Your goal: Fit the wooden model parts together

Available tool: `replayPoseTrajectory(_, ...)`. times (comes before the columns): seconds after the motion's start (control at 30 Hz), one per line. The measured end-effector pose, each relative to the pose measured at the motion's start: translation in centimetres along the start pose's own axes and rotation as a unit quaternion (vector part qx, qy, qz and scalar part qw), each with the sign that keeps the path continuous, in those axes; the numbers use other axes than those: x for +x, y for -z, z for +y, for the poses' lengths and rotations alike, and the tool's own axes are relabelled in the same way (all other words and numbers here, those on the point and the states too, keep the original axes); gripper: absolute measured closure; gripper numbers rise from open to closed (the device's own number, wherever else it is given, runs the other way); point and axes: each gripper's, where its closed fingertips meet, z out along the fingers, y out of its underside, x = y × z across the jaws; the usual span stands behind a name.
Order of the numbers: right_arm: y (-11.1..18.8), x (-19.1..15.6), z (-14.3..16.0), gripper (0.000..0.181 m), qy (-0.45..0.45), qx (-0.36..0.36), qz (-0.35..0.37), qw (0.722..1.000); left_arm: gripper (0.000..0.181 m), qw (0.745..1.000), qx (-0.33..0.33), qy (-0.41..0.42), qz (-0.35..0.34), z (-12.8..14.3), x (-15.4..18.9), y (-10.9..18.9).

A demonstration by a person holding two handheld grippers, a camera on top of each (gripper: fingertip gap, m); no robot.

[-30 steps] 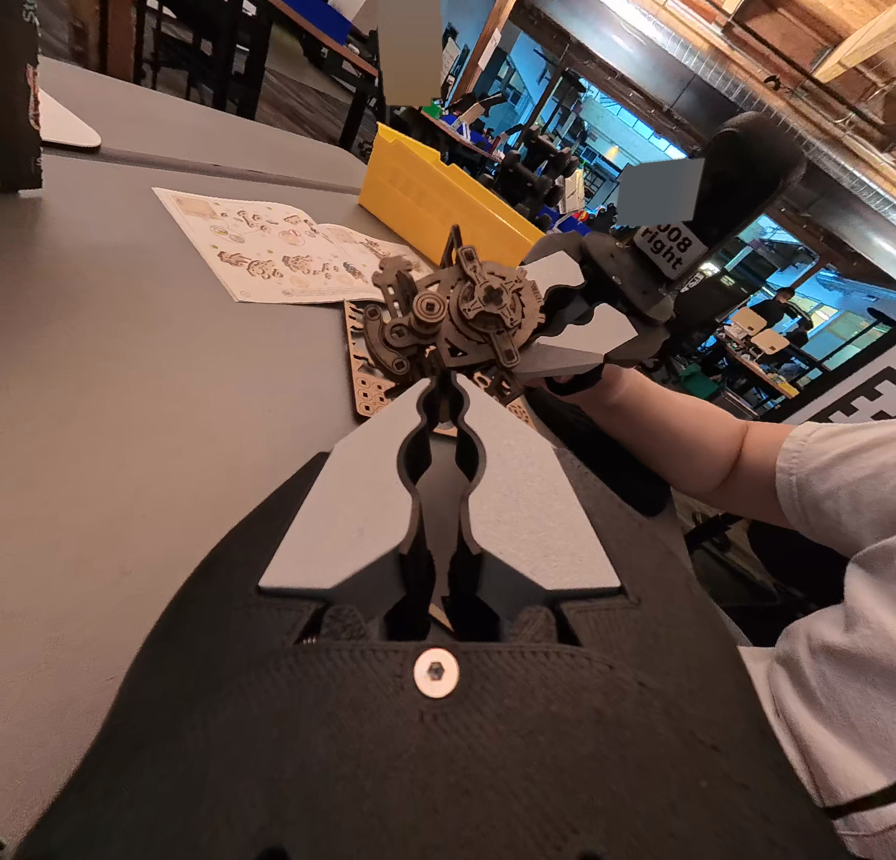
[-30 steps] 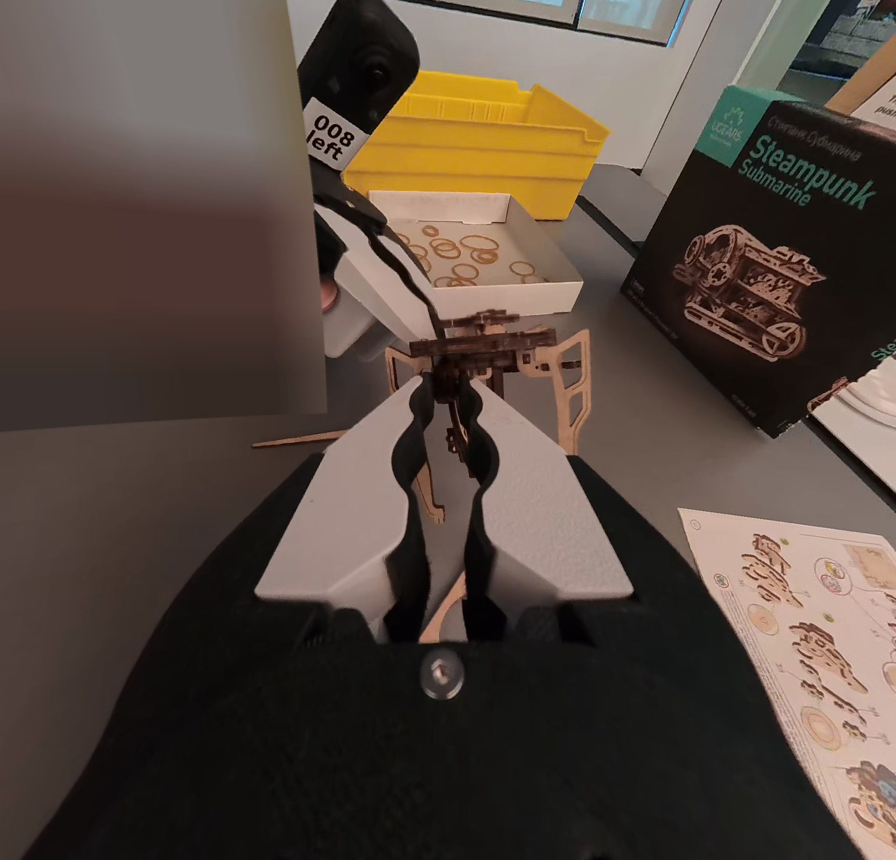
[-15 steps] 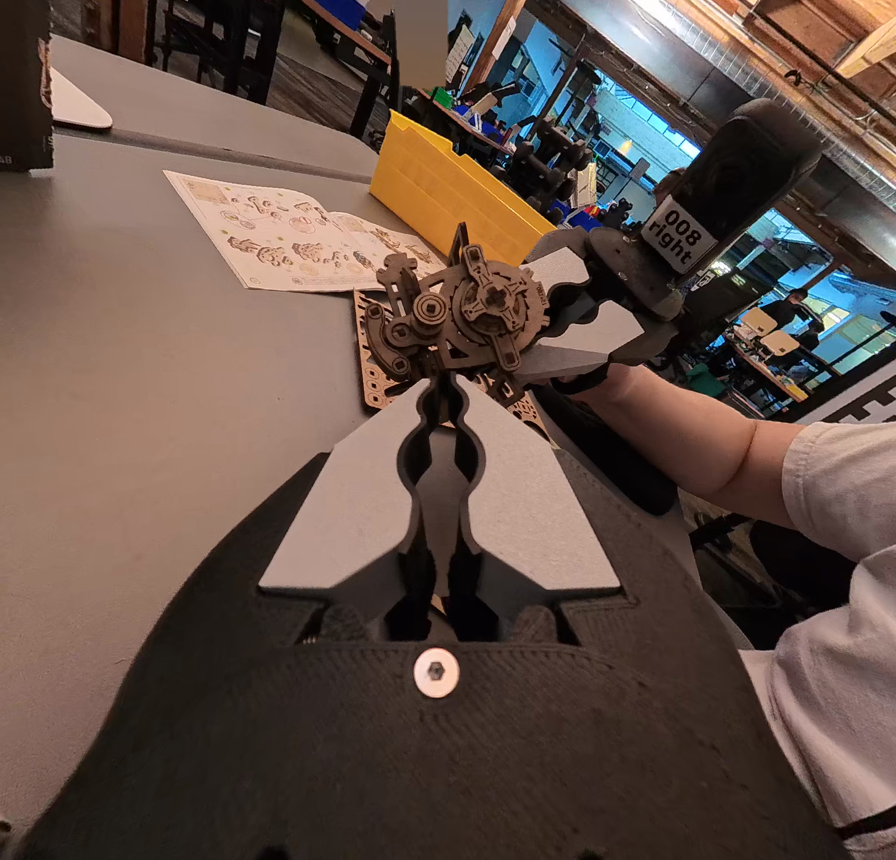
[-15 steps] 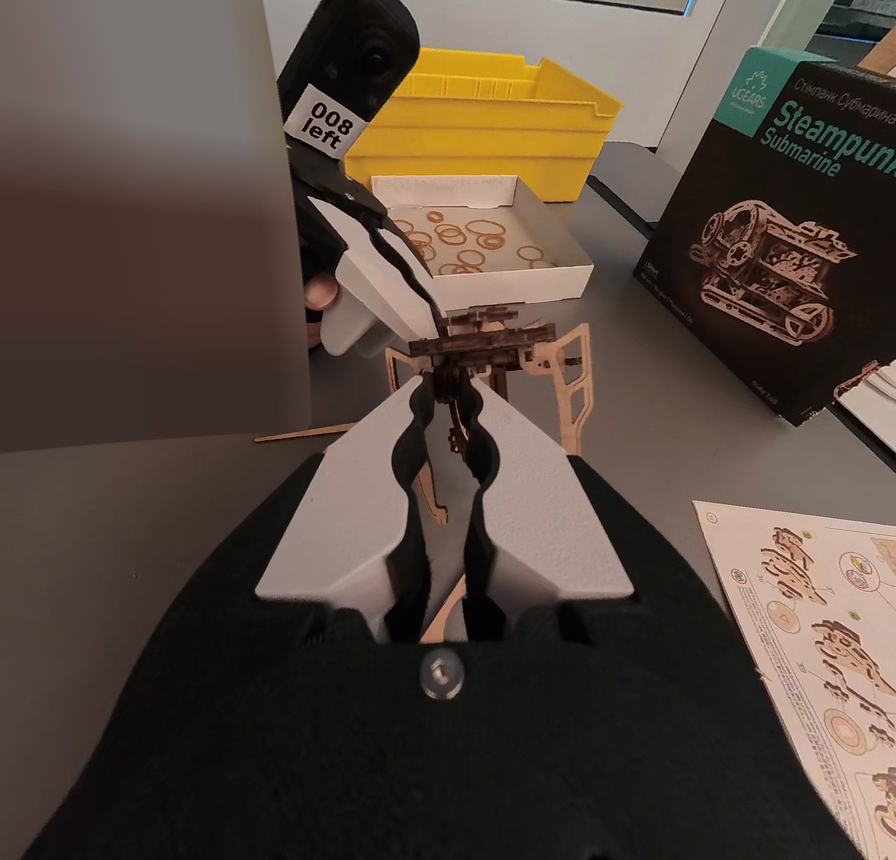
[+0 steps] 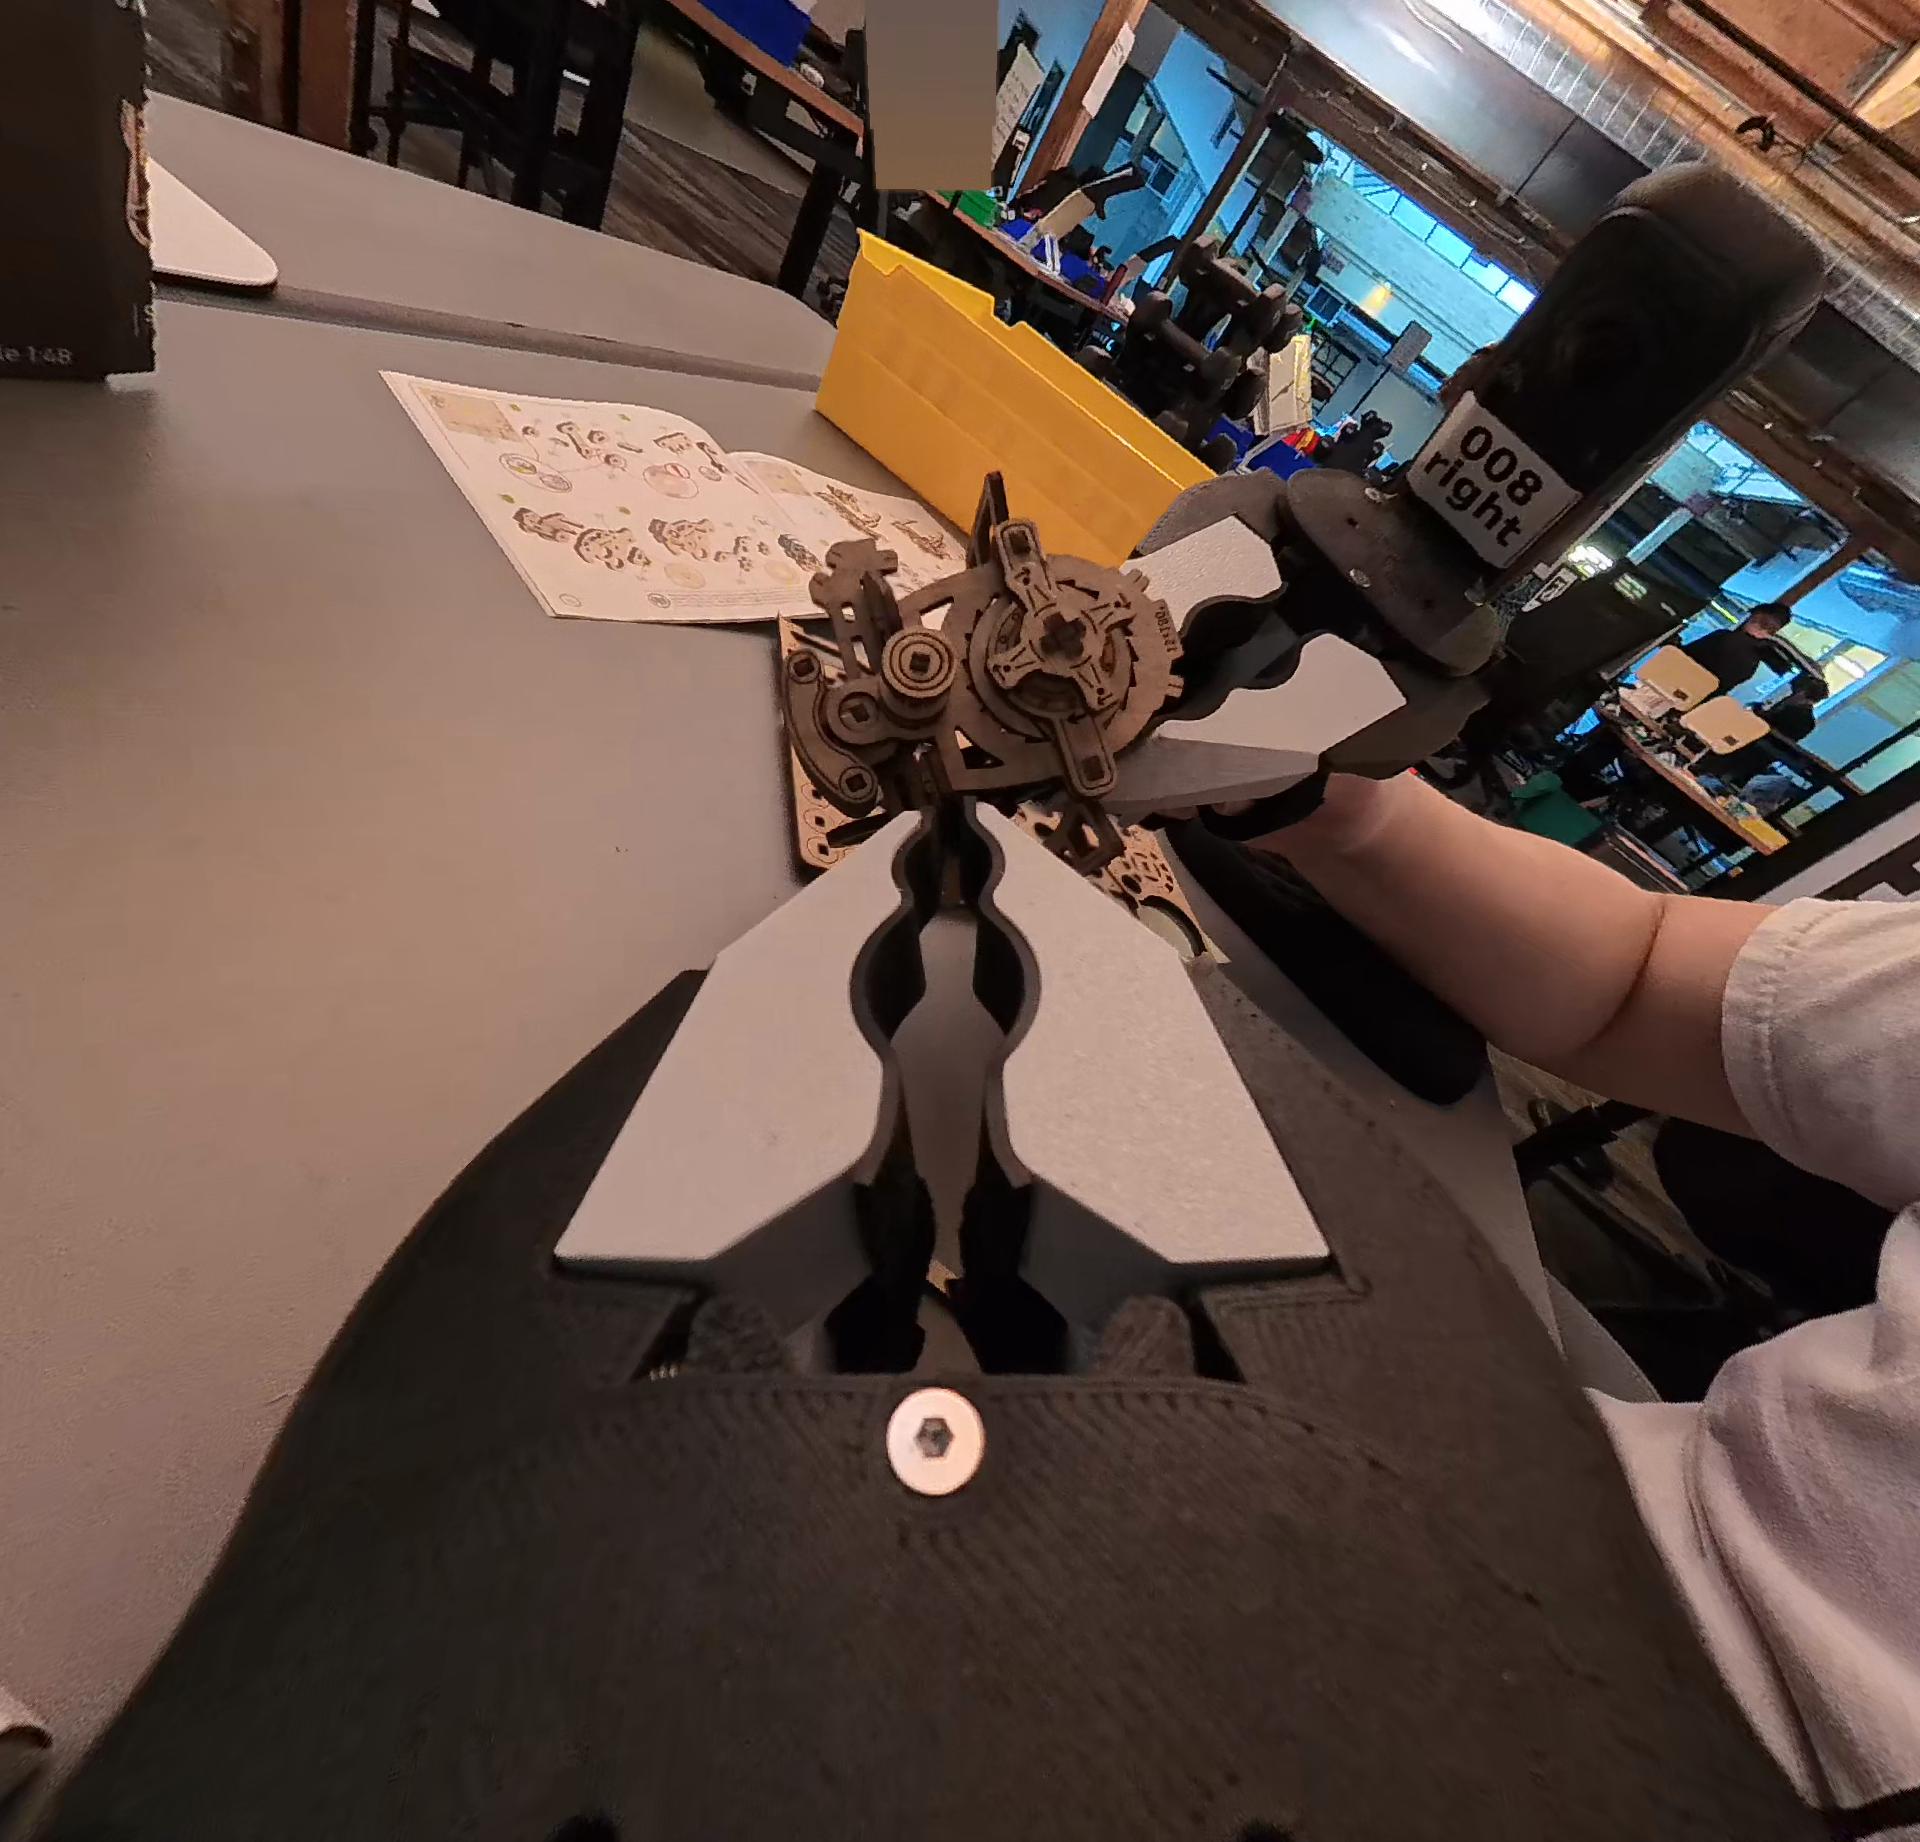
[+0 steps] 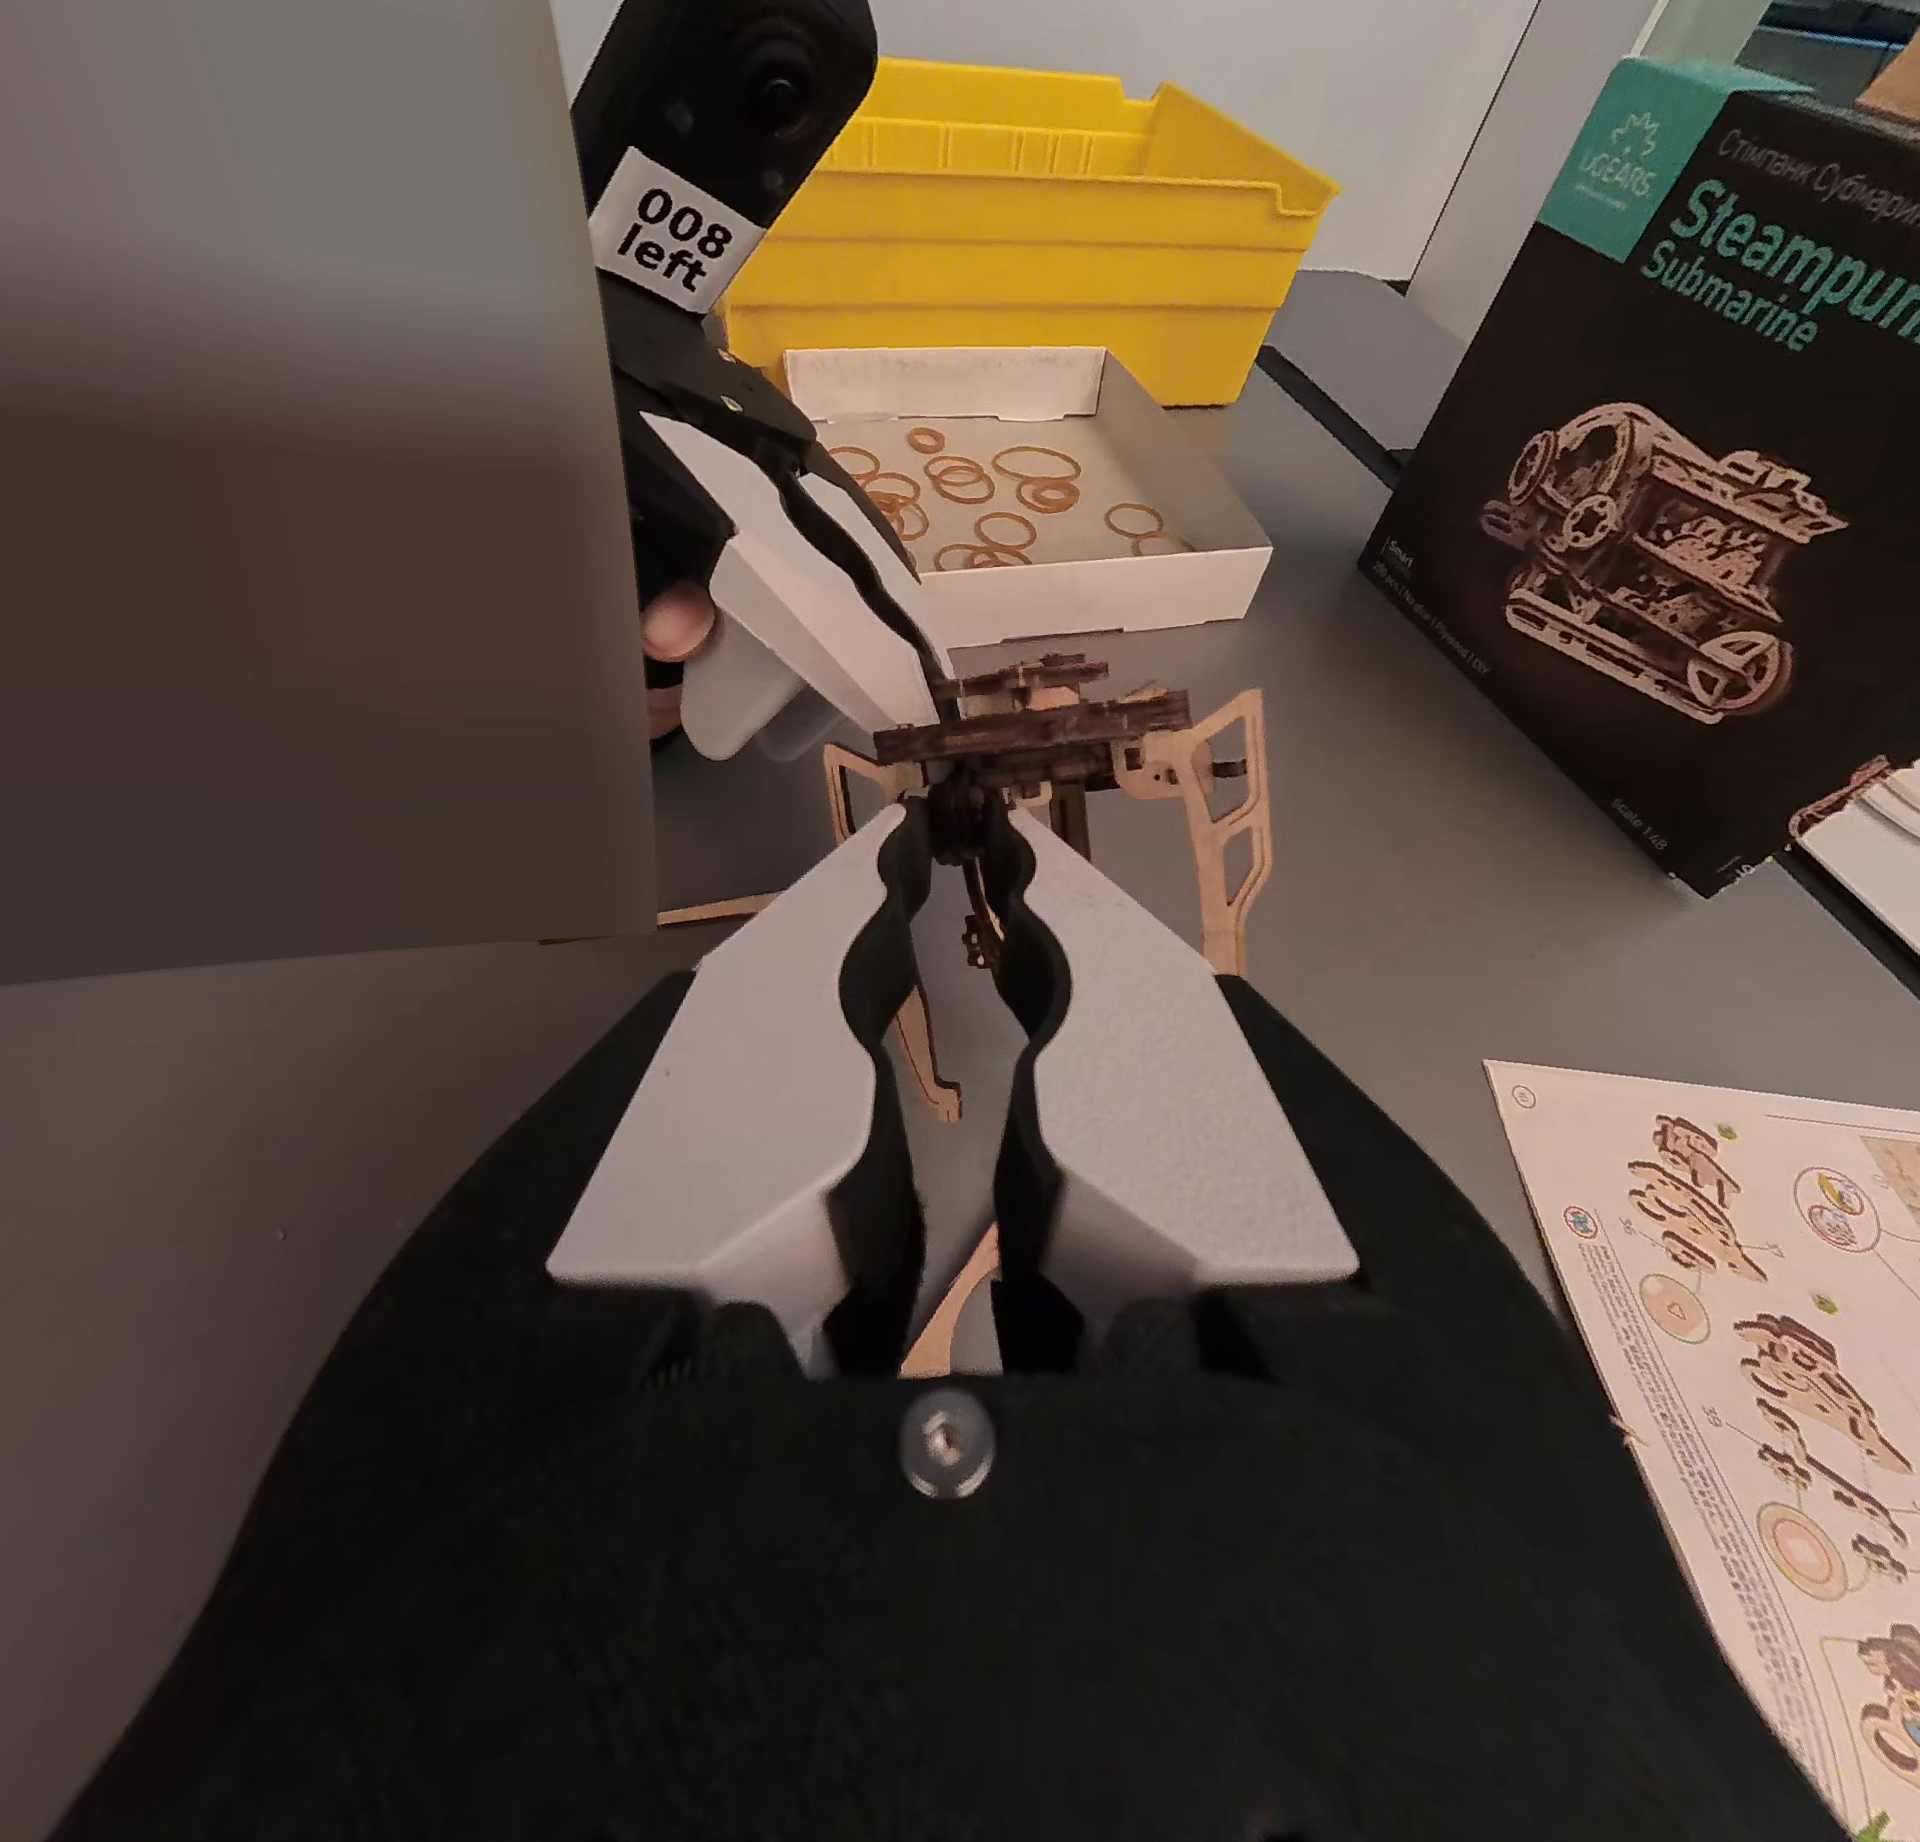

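Both grippers pinch one wooden gear assembly (image 5: 987,670) above the grey table (image 5: 312,805).

The left gripper (image 5: 948,826) clamps its lower edge; the right gripper (image 6: 961,816) clamps its side, near the yellow bin (image 6: 1039,234).

Sharp, wide-angle warp, bright bkgd windows

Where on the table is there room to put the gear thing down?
Bare grey table lies left of the instruction sheet. It is crowded around the yellow bin, the white tray of rings and the dark box.
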Motion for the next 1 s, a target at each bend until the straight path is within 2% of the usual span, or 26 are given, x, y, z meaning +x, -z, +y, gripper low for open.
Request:
replayPoseTrajectory(0.43,-0.1,0.2,-0.2,0.172,-0.005,-0.001,0.005,1.0,0.181,1.0,0.009,0.007,0.002,-0.3,-0.2,0.1)
replayPoseTrajectory(0.57,0.6,-0.1,-1.7,0.173,0.038,0.013,0.014,0.999,0.181,0.998,0.021,0.027,0.051,-0.9,0.7,0.2)
replayPoseTrajectory(0.7,1.5,-1.0,-3.2,0.17,0.044,0.042,0.016,0.998,0.181,0.994,0.048,0.05,0.082,-2.0,1.0,0.9)
replayPoseTrajectory(0.9,3.5,-1.7,-6.3,0.15,-0.088,0.115,-0.041,0.989,0.181,0.979,0.104,0.039,0.171,-4.1,3.2,2.4)
replayPoseTrajectory(1.0,3.9,-2.2,-7.1,0.148,-0.089,0.128,-0.044,0.987,0.181,0.972,0.13,0.001,0.197,-4.8,4.6,3.1)
